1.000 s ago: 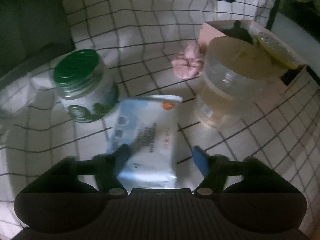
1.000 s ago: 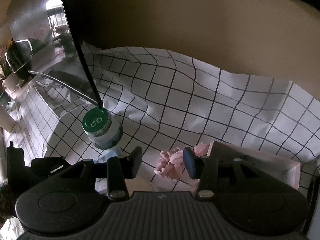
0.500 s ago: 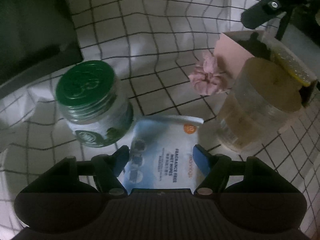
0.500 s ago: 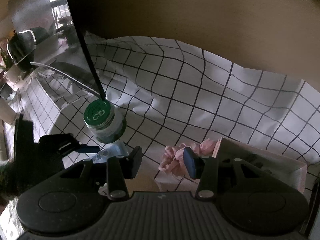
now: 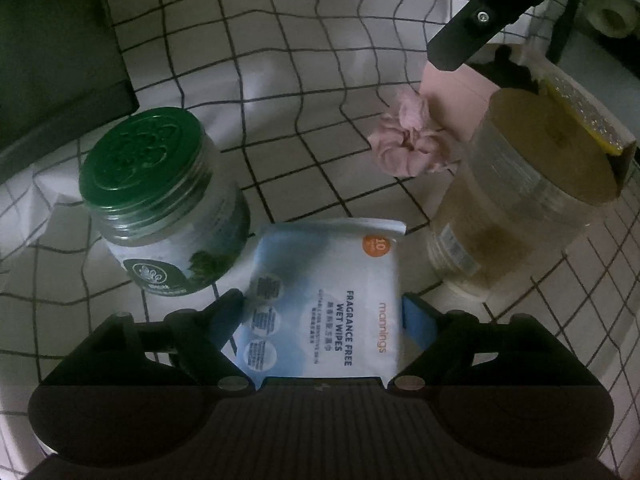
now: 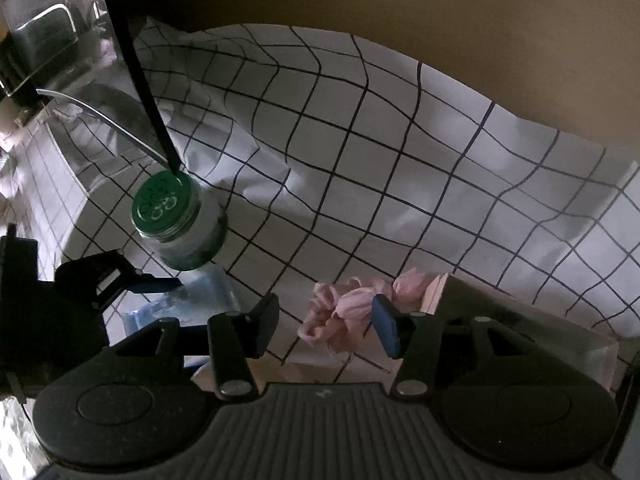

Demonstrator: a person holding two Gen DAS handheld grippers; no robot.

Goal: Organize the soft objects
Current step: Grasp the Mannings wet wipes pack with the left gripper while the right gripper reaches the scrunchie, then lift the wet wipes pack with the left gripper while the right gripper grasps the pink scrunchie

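A pale blue pack of wet wipes (image 5: 320,304) lies flat on the checked cloth (image 5: 280,40). My left gripper (image 5: 322,312) straddles it, jaws opening wide, one blue pad along each long edge and neither pressing in. A pink scrunchie (image 5: 412,140) rests against the pink box (image 5: 460,92). In the right wrist view the scrunchie (image 6: 340,316) lies just beyond my right gripper (image 6: 324,316). Its jaws are opening, with the right fingertip (image 6: 384,320) in front of the scrunchie's edge and nothing gripped.
A green-lidded jar (image 5: 160,200) stands left of the wipes, and a clear jar with a wooden lid (image 5: 528,200) stands to the right. A yellow sponge (image 5: 580,120) sits in the pink box. A dark block (image 5: 52,60) fills the far left.
My left gripper slid forward over the wipes pack, which now reaches further between its fingers. My right gripper sank toward the scrunchie and its jaws widened.
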